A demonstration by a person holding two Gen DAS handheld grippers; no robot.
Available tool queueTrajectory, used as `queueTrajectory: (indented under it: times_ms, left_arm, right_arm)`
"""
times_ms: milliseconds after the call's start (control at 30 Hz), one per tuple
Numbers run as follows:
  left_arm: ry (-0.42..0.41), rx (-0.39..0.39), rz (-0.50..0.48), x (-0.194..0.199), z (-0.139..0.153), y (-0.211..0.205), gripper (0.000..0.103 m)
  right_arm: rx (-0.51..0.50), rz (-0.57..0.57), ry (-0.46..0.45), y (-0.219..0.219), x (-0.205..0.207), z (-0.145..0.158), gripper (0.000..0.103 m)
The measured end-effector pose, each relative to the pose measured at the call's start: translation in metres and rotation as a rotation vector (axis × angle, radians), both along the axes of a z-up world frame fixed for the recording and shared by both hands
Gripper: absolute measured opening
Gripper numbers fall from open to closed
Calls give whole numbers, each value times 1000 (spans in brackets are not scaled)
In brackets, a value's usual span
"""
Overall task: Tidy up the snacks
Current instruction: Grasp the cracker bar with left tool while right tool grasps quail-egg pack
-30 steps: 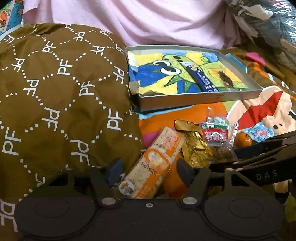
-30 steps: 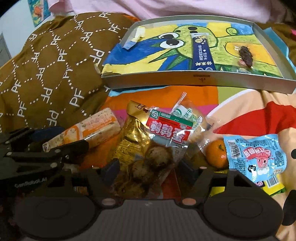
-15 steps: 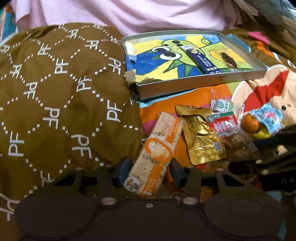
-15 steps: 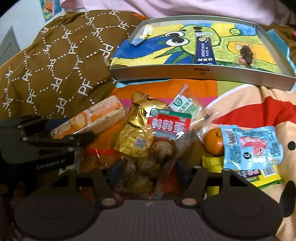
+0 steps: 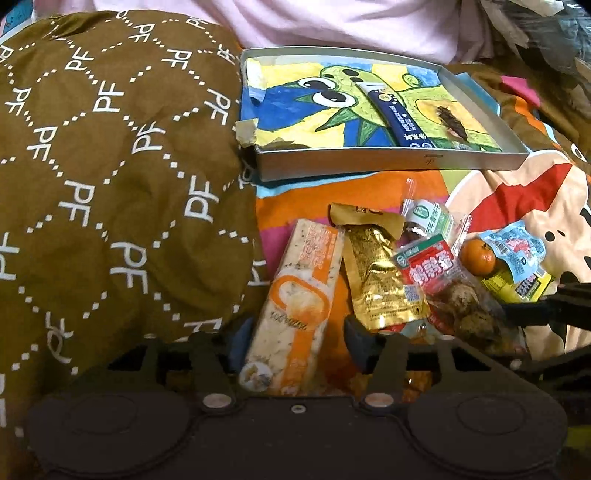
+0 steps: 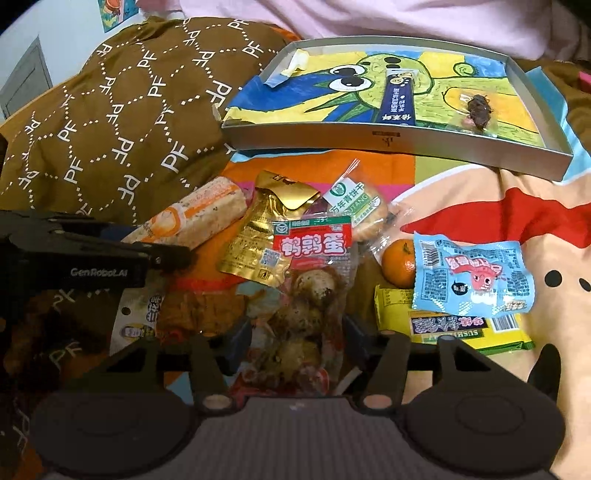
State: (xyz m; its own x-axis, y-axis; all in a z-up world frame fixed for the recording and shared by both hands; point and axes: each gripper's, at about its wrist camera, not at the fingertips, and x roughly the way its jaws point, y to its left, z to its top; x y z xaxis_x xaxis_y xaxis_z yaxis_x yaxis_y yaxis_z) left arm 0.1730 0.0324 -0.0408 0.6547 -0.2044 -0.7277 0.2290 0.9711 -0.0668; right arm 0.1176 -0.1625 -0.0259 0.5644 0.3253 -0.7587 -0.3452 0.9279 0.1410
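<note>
A pile of snacks lies on a colourful bedsheet. My left gripper (image 5: 295, 341) is shut on the near end of an orange-and-white snack bar (image 5: 295, 302), seen also in the right wrist view (image 6: 192, 221). My right gripper (image 6: 295, 347) is shut on a clear quail egg packet with a red label (image 6: 306, 295), seen also in the left wrist view (image 5: 443, 288). A gold pouch (image 6: 262, 240), a green-labelled biscuit pack (image 6: 358, 206), a tangerine (image 6: 399, 263) and a blue packet (image 6: 472, 280) lie beside them. A grey tray (image 6: 388, 138) stands behind.
The tray holds a dark blue stick pack (image 6: 399, 98) and a small dark snack (image 6: 478, 110) on a cartoon drawing. A brown quilted blanket (image 5: 103, 177) rises at the left. A yellow-green packet (image 6: 454, 328) lies under the blue one. Pink fabric (image 5: 332, 22) lies behind the tray.
Both grippers closed in on their packets: the left fingers came together on the snack bar, the right on the quail egg packet. Both cameras rose and pulled back a little.
</note>
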Motion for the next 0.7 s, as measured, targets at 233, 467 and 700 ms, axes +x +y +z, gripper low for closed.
queueTrajectory:
  times_ms: [233,467,700]
  left_arm:
    - [-19,42,-3,11,-2,-12,59]
    - [-1,56,14,10,-1,-10,41]
    - [40,-2,24,5,8,-11,40]
  right_arm:
    - [-42,-2,-24,9,-6,-3,72]
    - [-46,-20,-45,8,-13,-5,66]
    - [-57,14,-75,5,-23,-5,58]
